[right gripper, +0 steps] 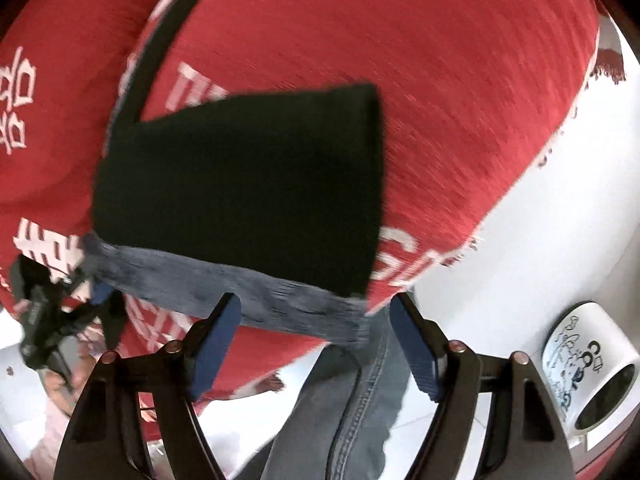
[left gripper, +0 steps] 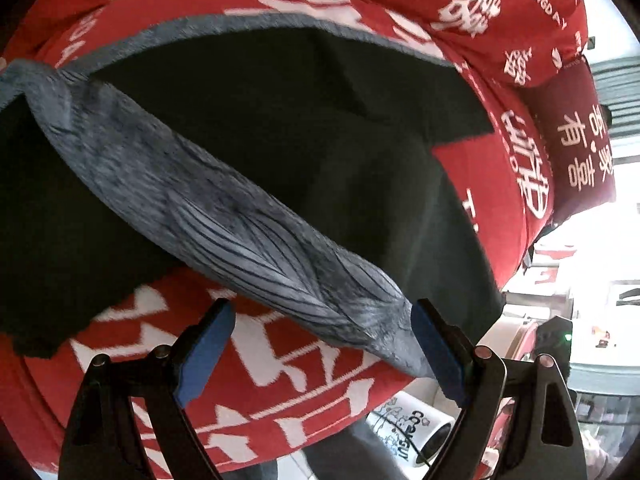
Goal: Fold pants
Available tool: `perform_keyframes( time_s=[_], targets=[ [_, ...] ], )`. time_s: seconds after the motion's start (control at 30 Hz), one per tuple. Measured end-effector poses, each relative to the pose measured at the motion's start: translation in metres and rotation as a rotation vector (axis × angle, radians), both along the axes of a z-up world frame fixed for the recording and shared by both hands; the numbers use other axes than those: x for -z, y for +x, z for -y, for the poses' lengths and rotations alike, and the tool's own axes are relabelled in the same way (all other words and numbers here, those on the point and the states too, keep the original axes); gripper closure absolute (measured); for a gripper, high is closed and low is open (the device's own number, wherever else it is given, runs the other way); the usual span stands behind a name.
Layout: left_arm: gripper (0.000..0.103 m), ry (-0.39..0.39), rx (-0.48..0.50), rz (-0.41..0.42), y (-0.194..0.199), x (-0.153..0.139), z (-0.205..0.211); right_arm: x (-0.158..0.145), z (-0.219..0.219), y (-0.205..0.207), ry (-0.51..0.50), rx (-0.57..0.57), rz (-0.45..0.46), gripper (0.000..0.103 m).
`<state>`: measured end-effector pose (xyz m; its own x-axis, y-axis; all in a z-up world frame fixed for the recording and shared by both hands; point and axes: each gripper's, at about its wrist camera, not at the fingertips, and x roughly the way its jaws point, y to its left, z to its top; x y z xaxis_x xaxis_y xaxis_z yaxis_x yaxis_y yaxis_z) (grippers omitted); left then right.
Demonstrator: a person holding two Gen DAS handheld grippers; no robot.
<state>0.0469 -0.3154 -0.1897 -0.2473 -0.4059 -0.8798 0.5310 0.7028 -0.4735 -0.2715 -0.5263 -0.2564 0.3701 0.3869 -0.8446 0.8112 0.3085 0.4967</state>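
Observation:
Black pants [left gripper: 280,120] with a fuzzy blue-grey lining lie on a red cloth with white characters [left gripper: 280,380]. In the left wrist view the turned-out grey waistband [left gripper: 224,216] runs diagonally, and its end touches the right blue pad [left gripper: 434,354]. My left gripper [left gripper: 324,354] is open, its left pad off the cloth. In the right wrist view the black pants [right gripper: 240,184] lie folded with the grey band [right gripper: 248,296] at the near edge. My right gripper [right gripper: 316,344] is open, the band's edge lying between its blue pads. The left gripper [right gripper: 96,300] shows at the band's left end.
A white mug with a drawn pattern [left gripper: 416,436] lies on its side below the red surface; it also shows in the right wrist view [right gripper: 592,380]. A person's blue jeans leg [right gripper: 352,404] stands close by. Red cushions with white characters [left gripper: 576,140] lie at the far right.

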Motion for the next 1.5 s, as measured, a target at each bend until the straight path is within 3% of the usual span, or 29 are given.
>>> perform_keyframes(
  time_s=[0.1,0.17,0.2,0.23,0.27,0.33,0.4,0.5,0.63,0.73,0.83,0.9,0.97,1.0,1.03,1.07,1.1,1.23,1.27,1.37,1.4,1.47,1.5],
  targets=[
    [0.013,0.016,0.000,-0.002,-0.009,0.005,0.007,0.020,0.000,-0.005,0.108,0.007,0.057,0.025],
    [0.015,0.028,-0.010,0.010,-0.011,0.005,0.010,0.029,0.002,-0.007,0.165,0.018,0.094,0.052],
    [0.022,0.029,-0.021,0.011,-0.012,0.005,0.010,0.031,0.007,-0.012,0.192,0.035,0.109,0.080],
    [0.047,0.026,-0.032,-0.018,-0.012,0.005,0.013,0.027,0.012,-0.014,0.215,0.062,0.140,0.086],
    [0.064,0.021,-0.032,-0.067,-0.011,0.007,0.013,0.020,0.017,-0.014,0.208,0.067,0.153,0.086],
    [0.065,0.013,-0.048,-0.099,-0.009,0.004,0.018,0.000,0.032,-0.012,0.214,0.069,0.208,0.087],
    [0.065,-0.003,-0.047,-0.076,-0.004,-0.011,0.026,-0.024,0.050,-0.002,0.222,0.059,0.281,0.088],
    [0.065,-0.036,-0.065,-0.028,0.010,-0.035,0.041,-0.066,0.094,0.035,0.174,0.005,0.380,0.088],
    [0.065,-0.077,-0.127,0.037,0.045,-0.055,0.072,-0.095,0.152,0.095,0.112,-0.053,0.464,0.088],
    [0.064,-0.082,-0.182,0.162,0.081,-0.070,0.095,-0.104,0.201,0.155,0.066,-0.123,0.489,0.088],
    [0.033,-0.043,-0.225,0.266,0.113,-0.079,0.105,-0.095,0.221,0.210,0.044,-0.186,0.441,0.087],
    [0.031,-0.026,-0.241,0.317,0.127,-0.085,0.103,-0.083,0.234,0.242,0.033,-0.216,0.376,0.083],
    [0.031,0.000,-0.258,0.346,0.133,-0.088,0.094,-0.073,0.241,0.257,0.013,-0.225,0.310,0.074],
    [0.031,0.019,-0.265,0.352,0.135,-0.087,0.089,-0.072,0.243,0.264,-0.016,-0.229,0.289,0.060],
    [0.031,0.039,-0.269,0.352,0.135,-0.083,0.084,-0.075,0.244,0.267,-0.044,-0.234,0.295,0.038],
    [0.031,0.069,-0.277,0.347,0.134,-0.078,0.078,-0.079,0.244,0.267,-0.070,-0.240,0.309,0.029],
    [0.031,0.095,-0.283,0.341,0.133,-0.074,0.069,-0.084,0.244,0.265,-0.092,-0.245,0.318,0.025],
    [0.031,0.200,-0.313,0.296,0.118,-0.048,0.042,-0.091,0.246,0.238,-0.161,-0.188,0.265,0.025],
    [0.031,0.223,-0.327,0.276,0.114,-0.041,0.037,-0.086,0.247,0.226,-0.175,-0.154,0.211,0.027],
    [0.031,0.276,-0.348,0.236,0.100,-0.021,0.029,-0.056,0.249,0.201,-0.121,-0.069,0.113,0.045],
    [0.031,0.294,-0.343,0.231,0.096,-0.014,0.028,-0.042,0.249,0.197,-0.083,-0.045,0.091,0.054],
    [0.031,0.322,-0.330,0.232,0.092,-0.008,0.031,-0.025,0.250,0.198,-0.039,-0.032,0.079,0.083],
    [0.031,0.339,-0.324,0.236,0.091,-0.005,0.031,-0.023,0.250,0.201,-0.013,-0.026,0.105,0.091]
  ],
)
